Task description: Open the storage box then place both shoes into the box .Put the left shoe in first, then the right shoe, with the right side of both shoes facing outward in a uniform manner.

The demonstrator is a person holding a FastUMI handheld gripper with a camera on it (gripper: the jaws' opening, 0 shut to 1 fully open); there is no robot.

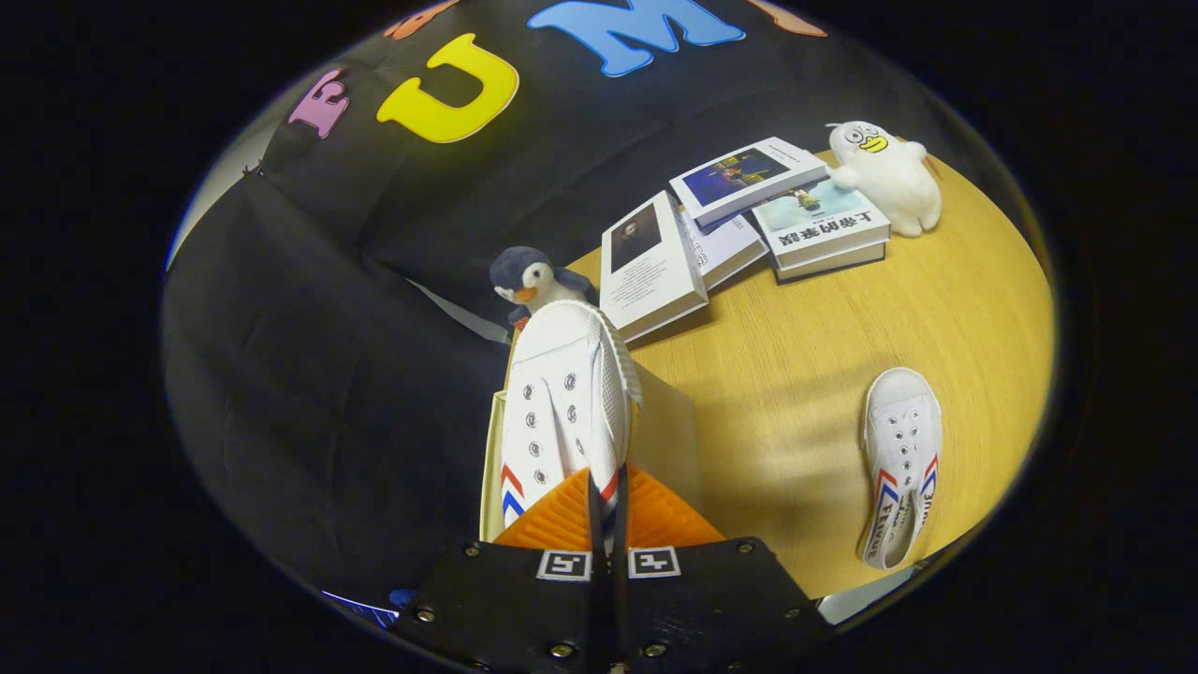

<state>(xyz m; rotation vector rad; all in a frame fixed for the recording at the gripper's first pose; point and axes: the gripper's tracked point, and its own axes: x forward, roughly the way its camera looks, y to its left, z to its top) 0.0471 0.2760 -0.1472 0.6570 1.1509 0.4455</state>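
My gripper [606,491] is shut on a white canvas shoe [566,393] with red and blue chevrons, pinching its heel end. The shoe points away from me, tilted on its side, and hangs over the open storage box [666,431], a pale box standing at the wooden table's left edge. I cannot tell whether the shoe rests on the box. The second matching white shoe [900,459] lies flat on the table to the right of the box, toe pointing away.
A penguin plush [532,279] sits just beyond the box. Several books [739,225] lie spread at the back of the wooden table [796,356], with a white duck plush [889,173] beside them. The table's near edge runs just past the second shoe.
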